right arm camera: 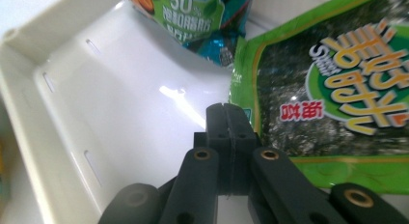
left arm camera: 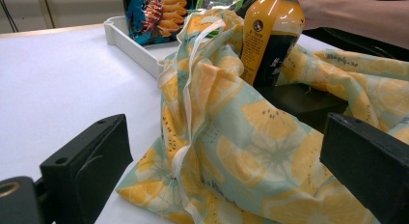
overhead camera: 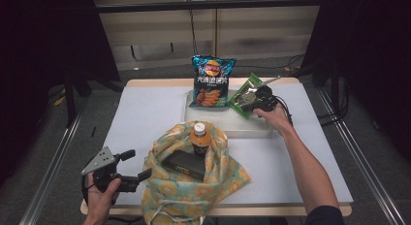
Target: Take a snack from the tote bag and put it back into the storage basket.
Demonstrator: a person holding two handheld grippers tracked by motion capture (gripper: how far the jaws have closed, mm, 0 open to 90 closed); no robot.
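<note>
Partly, cloth bag (overhead camera: 194, 179) hides black box (overhead camera: 184, 165).

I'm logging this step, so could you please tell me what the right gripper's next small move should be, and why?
Probably lift the green seaweed packet up out of the white tray toward the open cloth bag. The right gripper is closed on the packet's edge, and the bag already holds a bottle and a dark box.

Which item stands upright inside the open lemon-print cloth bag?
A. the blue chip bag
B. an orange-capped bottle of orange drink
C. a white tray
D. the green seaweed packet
B. The orange-capped bottle stands upright in the lemon-print cloth bag, beside a black box, while the chip bag and the seaweed packet are at the white tray.
</note>
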